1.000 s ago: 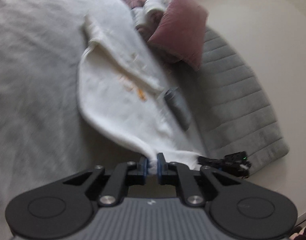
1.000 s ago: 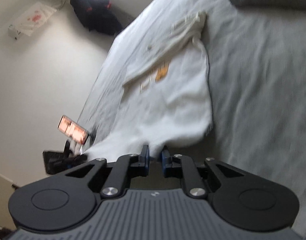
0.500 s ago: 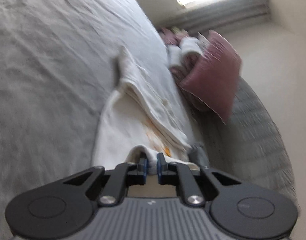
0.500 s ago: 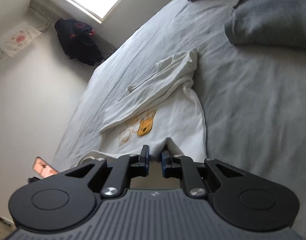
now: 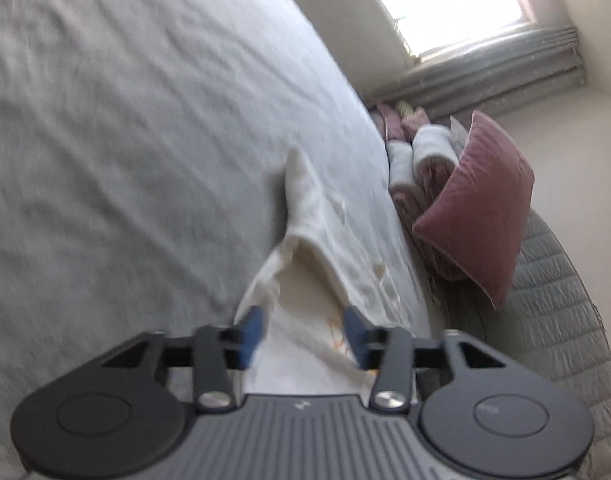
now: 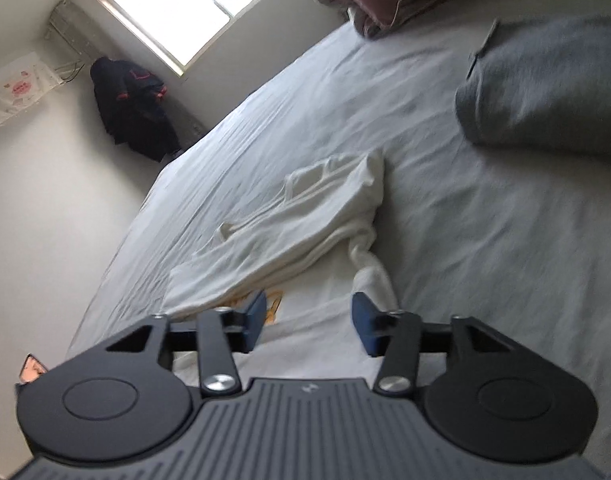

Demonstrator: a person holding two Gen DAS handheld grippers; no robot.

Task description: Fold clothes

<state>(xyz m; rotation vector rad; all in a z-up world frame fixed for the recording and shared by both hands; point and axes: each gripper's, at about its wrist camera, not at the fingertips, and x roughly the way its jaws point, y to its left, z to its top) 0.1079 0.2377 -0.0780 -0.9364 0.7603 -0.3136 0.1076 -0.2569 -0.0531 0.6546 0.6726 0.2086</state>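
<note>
No readable writing; orange print on cream shirt (image 6: 305,240) too blurred. Shirt lies folded mid-frame on grey bed (image 6: 485,240), under both grippers. Left gripper (image 5: 305,330) jaws released, right gripper (image 6: 307,320) jaws released, nothing grasped.

Your right gripper (image 6: 307,318) over the cream shirt (image 6: 305,236)
Your jaws stand spread, gripping nothing; the shirt lies rumpled on the grey sheet (image 6: 485,240), a grey pillow (image 6: 545,88) at two o'clock.

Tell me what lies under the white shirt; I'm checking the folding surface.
The white shirt lies on a grey bedsheet. Whatever is directly beneath the fabric is covered.
</note>
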